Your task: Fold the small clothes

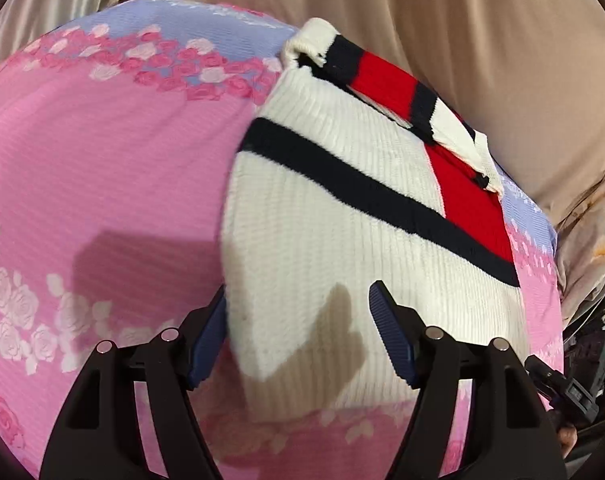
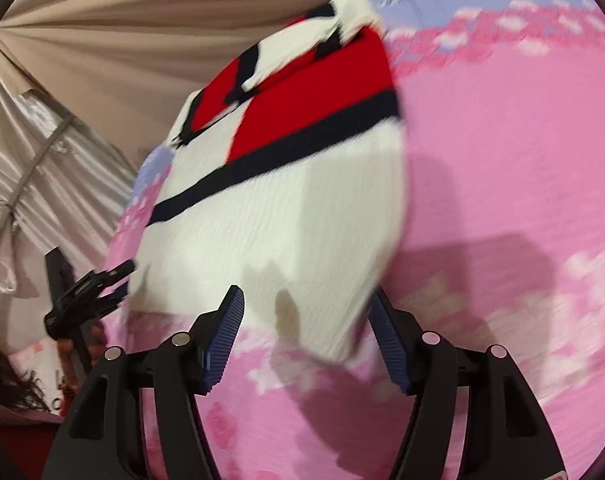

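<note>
A white knit sweater (image 1: 342, 216) with a navy stripe and a red block lies folded on a pink floral sheet (image 1: 102, 168); its sleeve is laid across the top. My left gripper (image 1: 299, 292) hovers open over the sweater's near left hem, its pads apart from the knit. In the right wrist view the same sweater (image 2: 270, 216) shows blurred. My right gripper (image 2: 306, 294) stands open over the near right corner of the hem, and nothing is pinched. Each view catches the other gripper at its edge: the right gripper (image 1: 562, 384) and the left gripper (image 2: 86, 292).
Beige satin drapes (image 1: 462, 40) hang behind and beside the bed. The pink sheet (image 2: 502, 160) spreads wide on both sides of the sweater. A person's hair and hand (image 2: 18, 376) show at the lower left of the right wrist view.
</note>
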`<state>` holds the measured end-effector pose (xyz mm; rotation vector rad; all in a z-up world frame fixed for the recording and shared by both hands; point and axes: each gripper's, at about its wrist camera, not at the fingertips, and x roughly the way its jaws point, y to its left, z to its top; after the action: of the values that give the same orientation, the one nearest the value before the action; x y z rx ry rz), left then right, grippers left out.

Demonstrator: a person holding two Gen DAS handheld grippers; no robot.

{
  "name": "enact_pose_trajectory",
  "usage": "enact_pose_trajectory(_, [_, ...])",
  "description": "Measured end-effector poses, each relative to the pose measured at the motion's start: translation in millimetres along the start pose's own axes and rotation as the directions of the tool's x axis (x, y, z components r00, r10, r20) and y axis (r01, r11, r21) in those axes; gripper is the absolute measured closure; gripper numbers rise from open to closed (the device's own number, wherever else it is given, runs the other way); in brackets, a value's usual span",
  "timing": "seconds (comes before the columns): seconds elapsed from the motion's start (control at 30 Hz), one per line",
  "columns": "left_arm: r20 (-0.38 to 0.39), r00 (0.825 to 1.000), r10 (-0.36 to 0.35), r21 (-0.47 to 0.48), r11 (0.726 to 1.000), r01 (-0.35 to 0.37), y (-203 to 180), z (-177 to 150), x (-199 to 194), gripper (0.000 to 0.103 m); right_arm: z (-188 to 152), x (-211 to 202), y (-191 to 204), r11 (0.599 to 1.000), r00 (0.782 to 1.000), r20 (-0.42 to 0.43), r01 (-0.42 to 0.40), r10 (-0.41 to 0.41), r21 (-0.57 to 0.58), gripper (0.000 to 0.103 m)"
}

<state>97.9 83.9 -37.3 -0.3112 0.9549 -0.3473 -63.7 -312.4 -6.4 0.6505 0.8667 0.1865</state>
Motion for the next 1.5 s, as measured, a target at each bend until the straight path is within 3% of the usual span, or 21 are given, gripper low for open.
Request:
enact_pose_trajectory(0.07, [0.004,1.000,-0.001,-0.035,0.999,0.001,-0.6,4.8,2.4,0.042,2.2,7.0,6.5,1.000,1.000,-0.003,-0.030,0.030,-0.001,0.038])
enact_pose_trajectory(0.1, [0.005,1.000,-0.012,-0.053,0.999,0.012,-0.8,7.4,3.3,0.058,3.4,10.8,8.8,0.999,1.000,0.008,-0.031,0.030,0.014,0.040])
enact_pose_trajectory(0.13, [-0.014,0.999,-0.049,-0.065,0.997,0.048,-0.5,11.0,6.4,0.080,4.3,12.9,12.1,0.999,0.999,0.016,-0.041,0.040,0.013,0.047])
enact_pose_trajectory(0.17, [-0.035,0.998,-0.059,-0.071,0.996,0.056,-0.4,13.1,8.8,0.089,4.6,15.5,15.4,1.000,0.999,0.026,-0.030,0.030,0.003,0.055])
enact_pose_trajectory(0.2, [-0.045,0.997,-0.060,-0.079,0.995,0.056,-0.8,15.8,8.3,0.095,5.8,16.2,18.1,1.000,0.999,0.032,-0.006,0.006,-0.001,0.075])
enact_pose_trajectory(0.23, [-0.040,0.997,-0.062,-0.082,0.995,0.058,-1.2,17.2,5.5,0.095,7.7,16.6,19.6,1.000,0.999,0.036,0.000,0.000,-0.001,0.093])
enact_pose_trajectory(0.27, [-0.024,0.998,-0.060,-0.077,0.995,0.058,-2.3,17.7,-0.6,0.096,9.1,15.3,20.2,1.000,0.999,0.047,-0.009,0.009,0.006,0.096])
enact_pose_trajectory(0.4, [0.066,0.997,-0.040,-0.013,0.999,0.041,-10.2,18.8,-38.5,0.097,9.1,-15.8,36.3,0.997,0.985,0.167,-0.026,0.037,-0.070,0.097])
enact_pose_trajectory(0.57, [0.110,0.982,-0.155,0.040,0.988,0.152,-26.5,7.9,-94.0,0.097,-3.1,-67.0,61.5,0.975,0.955,0.268,-0.075,0.130,-0.208,0.098])
enact_pose_trajectory(0.67, [0.104,0.975,-0.197,0.103,0.977,0.186,-37.6,-9.1,-123.5,0.097,-18.3,-91.3,70.3,0.953,0.946,0.265,-0.109,0.187,-0.283,0.098])
enact_pose_trajectory(0.77, [0.127,0.962,-0.242,0.148,0.964,0.223,-39.5,-25.6,-159.6,0.097,-37.1,-117.9,74.6,0.912,0.936,0.202,-0.206,0.290,-0.354,0.098])
enact_pose_trajectory(0.87, [0.221,0.938,-0.267,0.199,0.954,0.224,-44.8,-22.7,-196.5,0.097,-43.4,-152.8,79.9,0.847,0.881,0.182,-0.336,0.437,-0.412,0.098])
enact_pose_trajectory(0.97, [0.311,0.906,-0.286,0.227,0.948,0.222,-51.3,2.8,-213.5,0.097,-25.9,-181.2,94.2,0.799,0.818,0.258,-0.348,0.514,-0.491,0.098])
enact_pose_trajectory(1.07, [0.360,0.890,-0.280,0.240,0.949,0.202,-61.9,51.7,-198.2,0.096,26.2,-175.2,94.9,0.777,0.753,0.334,-0.354,0.567,-0.521,0.097])
enact_pose_trajectory(1.1, [0.369,0.894,-0.253,0.239,0.956,0.172,-67.3,68.5,-187.1,0.096,48.5,-164.7,89.9,0.788,0.746,0.354,-0.358,0.564,-0.501,0.097])
enact_pose_trajectory(1.13, [0.355,0.911,-0.212,0.217,0.966,0.140,-73.1,96.1,-161.8,0.096,64.8,-155.1,85.3,0.806,0.749,0.372,-0.353,0.548,-0.475,0.097])
enact_pose_trajectory(1.2, [0.324,0.935,-0.147,0.155,0.983,0.101,-74.6,128.3,-124.9,0.096,114.6,-120.3,70.0,0.882,0.794,0.415,-0.308,0.445,-0.356,0.097])
enact_pose_trajectory(1.3, [0.243,0.969,-0.045,0.055,0.998,0.032,-70.5,168.6,-43.4,0.092,165.0,-60.1,42.2,0.960,0.861,0.432,-0.206,0.270,-0.190,0.092])
enact_pose_trajectory(1.37, [0.165,0.983,0.079,0.019,0.996,-0.083,-63.5,177.2,16.5,0.092,179.5,-27.3,20.4,0.987,0.873,0.461,-0.135,0.162,-0.092,0.088])
enact_pose_trajectory(1.43, [0.109,0.983,0.145,0.020,0.989,-0.148,-54.9,173.6,45.7,0.092,182.0,-12.9,5.4,0.995,0.886,0.455,-0.094,0.090,-0.014,0.085])
enact_pose_trajectory(1.5, [0.118,0.988,0.102,0.032,0.994,-0.107,-48.5,160.8,47.2,0.086,173.0,-12.7,-3.5,0.999,0.890,0.454,-0.050,0.034,0.022,0.084])
